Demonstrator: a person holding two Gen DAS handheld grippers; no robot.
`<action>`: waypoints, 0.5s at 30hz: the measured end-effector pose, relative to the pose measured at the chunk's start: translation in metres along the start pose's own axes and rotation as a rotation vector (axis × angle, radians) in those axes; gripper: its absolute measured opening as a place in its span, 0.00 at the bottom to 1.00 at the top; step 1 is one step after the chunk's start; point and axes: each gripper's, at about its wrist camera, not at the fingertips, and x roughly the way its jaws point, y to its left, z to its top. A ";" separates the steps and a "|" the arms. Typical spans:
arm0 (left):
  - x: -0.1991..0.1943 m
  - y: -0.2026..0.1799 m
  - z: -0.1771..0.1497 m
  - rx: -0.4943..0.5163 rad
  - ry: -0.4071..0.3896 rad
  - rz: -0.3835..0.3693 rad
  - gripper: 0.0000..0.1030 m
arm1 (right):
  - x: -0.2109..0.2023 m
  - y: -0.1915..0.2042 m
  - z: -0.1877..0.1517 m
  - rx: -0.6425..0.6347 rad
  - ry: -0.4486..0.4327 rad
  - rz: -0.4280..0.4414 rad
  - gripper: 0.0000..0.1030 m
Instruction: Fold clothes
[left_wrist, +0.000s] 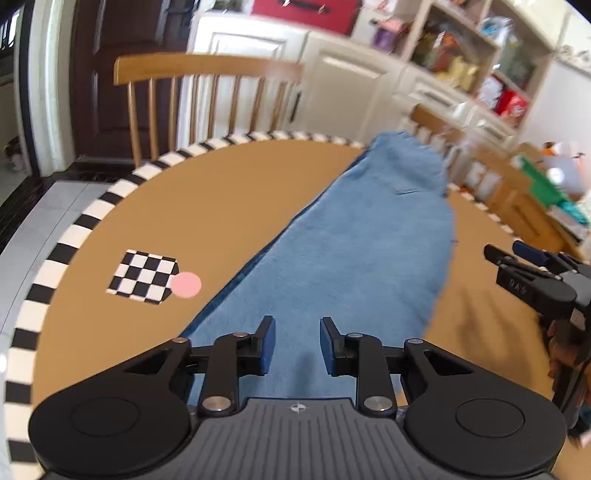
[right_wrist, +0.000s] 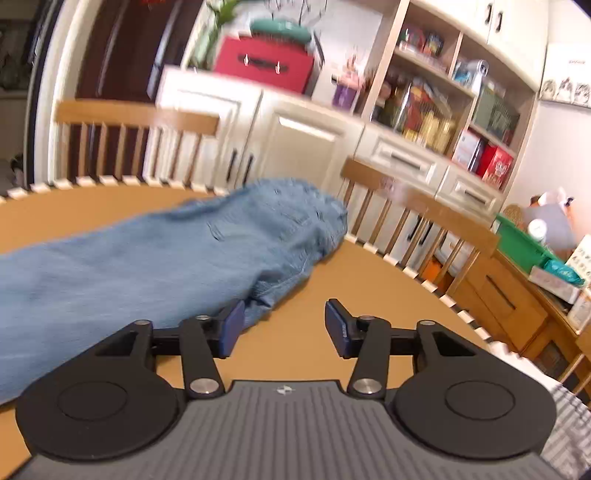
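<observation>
A pair of light blue jeans (left_wrist: 354, 251) lies stretched lengthwise across the brown table (left_wrist: 207, 206), folded into one long strip. My left gripper (left_wrist: 297, 325) hovers over the near end of the jeans, its blue pads apart with nothing between them. In the right wrist view the jeans (right_wrist: 177, 251) run from the left to a bunched end near the far table rim. My right gripper (right_wrist: 284, 310) stands open just right of the cloth, over bare table; its left pad (right_wrist: 232, 325) is close to the denim edge. The right gripper (left_wrist: 517, 262) also shows at the right edge of the left wrist view.
A checkered marker (left_wrist: 144, 275) with a pink dot (left_wrist: 186, 284) lies on the table left of the jeans. Wooden chairs (left_wrist: 207, 96) stand behind the checker-rimmed table. Cream cabinets and stocked shelves (right_wrist: 436, 118) fill the back wall; a side cabinet with a green bin (right_wrist: 524, 243) stands right.
</observation>
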 end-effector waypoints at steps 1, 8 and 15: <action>0.010 0.002 0.001 -0.017 0.017 -0.017 0.27 | 0.014 0.002 0.000 -0.003 0.017 0.005 0.43; 0.035 0.002 -0.003 0.047 0.044 -0.047 0.29 | 0.067 0.016 0.007 -0.139 0.057 0.106 0.41; 0.030 -0.016 -0.007 0.179 0.049 0.020 0.29 | 0.078 0.019 0.013 -0.279 0.060 0.049 0.13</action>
